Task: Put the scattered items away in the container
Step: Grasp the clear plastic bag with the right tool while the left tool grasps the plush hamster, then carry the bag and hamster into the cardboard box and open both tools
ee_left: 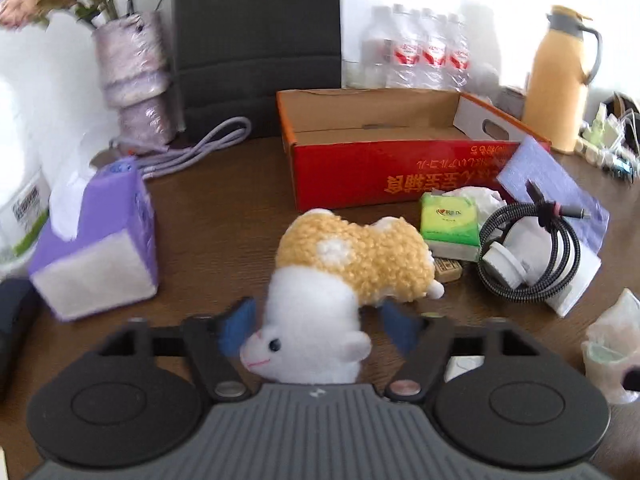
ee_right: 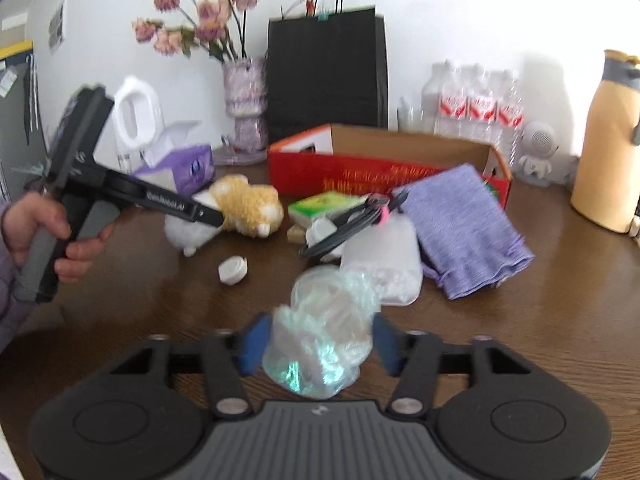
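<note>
A white and yellow plush toy (ee_left: 352,260) lies on the brown table in front of the open red cardboard box (ee_left: 360,176). My left gripper (ee_left: 318,328) is open around the toy's white head, with a gap at the right pad. In the right wrist view a person's hand holds that gripper (ee_right: 216,216) against the toy (ee_right: 248,204). My right gripper (ee_right: 320,344) is shut on a crumpled iridescent plastic bag (ee_right: 324,344). A green tissue pack (ee_left: 450,220), a coiled black cable (ee_left: 528,256) and a purple cloth (ee_right: 464,228) lie beside the box (ee_right: 320,172).
A purple tissue box (ee_left: 96,248) stands at the left, with a flower vase (ee_left: 136,76) and a black paper bag (ee_left: 256,40) behind. Water bottles (ee_left: 416,48) and a yellow thermos (ee_left: 560,80) stand at the back right. A white cap (ee_right: 233,270) lies loose.
</note>
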`<move>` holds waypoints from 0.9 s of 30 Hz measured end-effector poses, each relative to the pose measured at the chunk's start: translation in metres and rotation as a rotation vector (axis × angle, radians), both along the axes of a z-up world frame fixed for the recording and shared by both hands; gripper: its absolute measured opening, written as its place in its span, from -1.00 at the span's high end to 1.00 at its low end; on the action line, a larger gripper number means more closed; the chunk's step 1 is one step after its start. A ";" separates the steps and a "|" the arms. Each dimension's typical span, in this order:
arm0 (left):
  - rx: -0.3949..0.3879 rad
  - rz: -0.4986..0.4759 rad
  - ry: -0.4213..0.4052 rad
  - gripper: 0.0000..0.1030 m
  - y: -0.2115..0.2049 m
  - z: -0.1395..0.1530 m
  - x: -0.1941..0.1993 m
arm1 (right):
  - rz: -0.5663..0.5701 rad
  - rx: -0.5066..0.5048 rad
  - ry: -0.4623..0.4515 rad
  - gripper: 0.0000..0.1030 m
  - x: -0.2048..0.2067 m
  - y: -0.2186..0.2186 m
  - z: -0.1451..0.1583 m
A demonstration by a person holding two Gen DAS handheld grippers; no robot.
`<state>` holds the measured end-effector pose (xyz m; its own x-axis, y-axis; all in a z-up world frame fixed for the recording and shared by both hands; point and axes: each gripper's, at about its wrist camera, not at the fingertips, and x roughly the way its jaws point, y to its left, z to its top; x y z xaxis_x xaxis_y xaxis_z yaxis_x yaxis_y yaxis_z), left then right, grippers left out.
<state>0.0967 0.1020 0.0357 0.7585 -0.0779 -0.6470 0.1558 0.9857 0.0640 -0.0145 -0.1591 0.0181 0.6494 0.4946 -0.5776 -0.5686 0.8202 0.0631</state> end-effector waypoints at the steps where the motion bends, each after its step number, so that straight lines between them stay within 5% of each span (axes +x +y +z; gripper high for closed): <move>1: -0.003 0.012 0.006 -0.09 0.000 -0.001 0.004 | 0.004 0.005 0.012 0.20 0.003 0.003 -0.004; 2: -0.004 0.044 0.010 0.09 0.000 -0.003 0.006 | 0.011 0.015 0.016 0.23 0.005 0.004 -0.007; 5: -0.015 0.078 -0.026 0.14 -0.001 0.000 -0.004 | 0.024 0.032 -0.002 0.40 0.004 0.004 -0.013; 8: -0.064 0.121 -0.108 0.16 0.002 0.013 -0.031 | 0.023 0.060 -0.042 0.94 -0.011 -0.005 -0.001; 14: -0.167 0.134 -0.255 0.16 0.004 0.066 -0.045 | 0.017 0.165 -0.130 0.94 -0.010 -0.035 0.043; 21: -0.172 0.164 -0.241 0.12 -0.016 0.121 0.059 | -0.004 0.131 -0.241 0.94 0.046 -0.045 0.097; 27: -0.115 0.216 -0.053 0.13 -0.032 0.093 0.187 | -0.068 0.077 -0.183 0.94 0.178 -0.016 0.110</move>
<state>0.2834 0.0698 0.1286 0.7982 0.0187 -0.6021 -0.0599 0.9970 -0.0484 0.1631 -0.1752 0.1277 0.7734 0.4841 -0.4094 -0.5199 0.8538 0.0275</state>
